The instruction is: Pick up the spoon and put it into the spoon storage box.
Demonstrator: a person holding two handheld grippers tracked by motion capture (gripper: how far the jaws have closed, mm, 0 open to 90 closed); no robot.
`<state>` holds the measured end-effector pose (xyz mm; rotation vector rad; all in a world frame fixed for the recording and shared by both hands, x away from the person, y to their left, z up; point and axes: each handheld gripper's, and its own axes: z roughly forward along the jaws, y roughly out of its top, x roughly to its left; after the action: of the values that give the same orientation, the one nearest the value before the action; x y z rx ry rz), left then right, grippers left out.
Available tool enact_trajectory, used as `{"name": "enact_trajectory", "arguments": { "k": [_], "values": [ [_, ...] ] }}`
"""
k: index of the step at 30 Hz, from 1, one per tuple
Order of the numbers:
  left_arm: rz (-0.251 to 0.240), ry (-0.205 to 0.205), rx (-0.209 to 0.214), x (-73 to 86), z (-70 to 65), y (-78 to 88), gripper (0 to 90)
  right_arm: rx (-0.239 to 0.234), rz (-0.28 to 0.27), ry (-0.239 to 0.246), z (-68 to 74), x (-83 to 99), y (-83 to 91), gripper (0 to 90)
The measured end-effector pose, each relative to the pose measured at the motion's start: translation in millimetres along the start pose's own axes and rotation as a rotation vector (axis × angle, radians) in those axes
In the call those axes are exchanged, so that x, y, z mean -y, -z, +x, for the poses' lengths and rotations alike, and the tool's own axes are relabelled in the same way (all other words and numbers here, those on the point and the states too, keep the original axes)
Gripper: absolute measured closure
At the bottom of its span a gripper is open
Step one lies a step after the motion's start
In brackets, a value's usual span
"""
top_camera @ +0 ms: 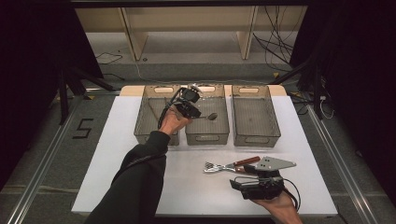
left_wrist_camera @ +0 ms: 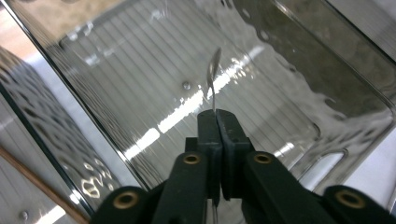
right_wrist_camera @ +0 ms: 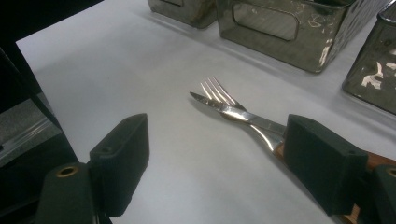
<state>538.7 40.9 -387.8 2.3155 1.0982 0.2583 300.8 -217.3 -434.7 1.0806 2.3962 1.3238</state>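
Observation:
My left gripper (top_camera: pixel 200 115) hangs over the middle clear bin (top_camera: pixel 207 137) at the back of the table, shut on a metal spoon (top_camera: pixel 212 116). In the left gripper view the jaws (left_wrist_camera: pixel 217 116) pinch the spoon's thin handle, and its bowl (left_wrist_camera: pixel 214 70) points out over the bin's ribbed floor (left_wrist_camera: pixel 140 93). A fork (top_camera: pixel 214 167) and a wooden-handled knife (top_camera: pixel 243 162) lie crossed on the white table near the front right. My right gripper (top_camera: pixel 239 177) rests just behind them, open. Fork (right_wrist_camera: pixel 219 91) and knife (right_wrist_camera: pixel 233 112) lie ahead of its jaws (right_wrist_camera: pixel 219 149).
Two more clear bins flank the middle one, one to the left (top_camera: pixel 156 135) and one to the right (top_camera: pixel 257 137). The white table top (top_camera: pixel 187 186) has bare room at the front left. Shelving and cables stand behind the table.

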Motion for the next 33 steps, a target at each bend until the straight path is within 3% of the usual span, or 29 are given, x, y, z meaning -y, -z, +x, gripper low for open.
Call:
{"name": "enact_trajectory", "arguments": {
  "k": [1, 2, 4, 11, 21, 33],
  "values": [
    [0.024, 0.012, 0.009, -1.7, -0.5, -0.2, 73.8, -0.002, 0.0, 0.0, -0.1, 0.0, 0.0, 23.6],
    [0.049, 0.011, 0.007, -3.5, -2.3, -0.8, 73.8, -0.002, 0.0, 0.0, -0.1, 0.0, 0.0, 23.6],
    [0.028, -0.004, -0.004, -5.3, -5.8, 0.3, 53.0, -0.001, -0.002, 0.0, -0.5, 0.1, -0.3, 23.6],
    [-0.032, 0.013, 0.03, -6.7, -7.3, 4.8, 46.9, -0.003, 0.004, 0.002, 0.0, 0.2, 0.2, 23.6],
    [-0.061, 0.02, 0.064, -11.6, -9.6, 24.8, 34.6, -0.002, 0.002, 0.002, 0.3, 0.1, -0.4, 23.6],
    [-0.1, 0.061, 0.118, 0.2, -2.8, 44.6, 24.1, 0.004, -0.001, 0.0, -0.6, -0.2, 0.5, 23.6]
  ]
}}
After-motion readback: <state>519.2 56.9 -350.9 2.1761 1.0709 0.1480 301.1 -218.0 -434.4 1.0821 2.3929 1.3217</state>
